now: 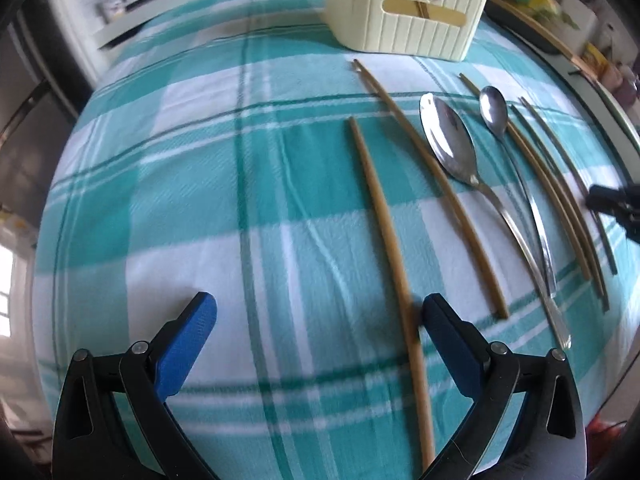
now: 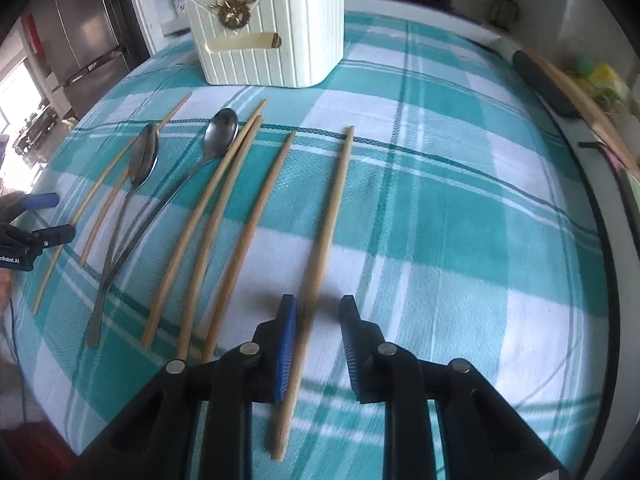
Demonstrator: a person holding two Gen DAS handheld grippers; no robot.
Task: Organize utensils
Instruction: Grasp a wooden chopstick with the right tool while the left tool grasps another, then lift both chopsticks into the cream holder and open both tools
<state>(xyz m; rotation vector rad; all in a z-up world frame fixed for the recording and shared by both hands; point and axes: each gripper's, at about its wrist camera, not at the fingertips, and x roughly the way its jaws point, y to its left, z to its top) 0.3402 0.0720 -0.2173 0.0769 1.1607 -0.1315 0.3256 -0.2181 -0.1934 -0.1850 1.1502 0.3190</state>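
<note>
Cream holder [image 2: 272,32] stands at the far end of the checked cloth [image 2: 460,208]; something stick-like pokes above its rim, too cut off to name; so little or nothing sorted yet, by my reading.

Utensils lie loose in a row on the near side of the holder: large spoon [image 1: 450,140], small spoon [image 1: 494,110], and several chopsticks [image 2: 216,216]; spoon handles cross near their ends.

Right gripper [image 2: 318,340]: jaws apart, straddling the lone chopstick [image 2: 324,232] farthest right of the holder's row; left pad looks close to or touching it, not clamped.

Left gripper [image 1: 318,344]: jaws wide apart; leftmost chopstick [image 1: 384,224] lies against its right pad [image 1: 452,344], unheld.

Remaining: essentially every piece still to go in.
</note>
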